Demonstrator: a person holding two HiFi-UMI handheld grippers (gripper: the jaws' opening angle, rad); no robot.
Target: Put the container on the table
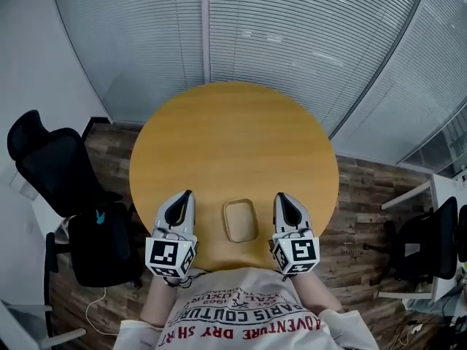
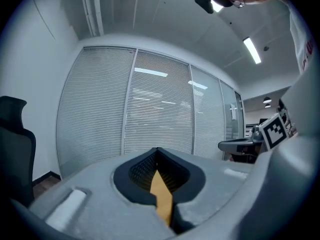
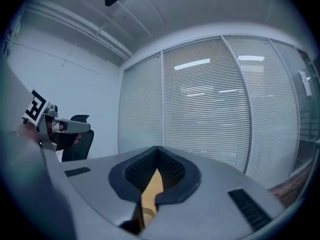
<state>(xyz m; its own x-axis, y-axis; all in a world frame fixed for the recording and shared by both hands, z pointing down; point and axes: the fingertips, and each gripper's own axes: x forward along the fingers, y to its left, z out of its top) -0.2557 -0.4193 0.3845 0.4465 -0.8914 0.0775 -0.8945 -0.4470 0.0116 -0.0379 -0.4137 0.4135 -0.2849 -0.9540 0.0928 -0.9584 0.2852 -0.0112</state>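
A shallow tan container [image 1: 240, 220] with rounded corners lies on the round wooden surface [image 1: 233, 137], close to the near edge and right in front of the person, open side up. The left gripper [image 1: 185, 196] and the right gripper [image 1: 282, 197] flank it, one on each side, both clear of it and pointing away from the person across the surface. In the left gripper view the jaws are clenched together and hold nothing; only a thin sliver of tan shows through the slot between them. The right gripper view reads much alike, with the jaws pressed tight on each other and empty, and a narrow strip of tan in the gap. Both grippers point roughly level toward the pale blinds [image 1: 292, 42] that curve round behind the surface. Each gripper's marker cube faces up toward the head camera, just above the person's white shirt [image 1: 241, 305]. A black chair [image 1: 55, 170] stands on the dark wood floor [image 1: 365, 188] to the left, well apart from the container.
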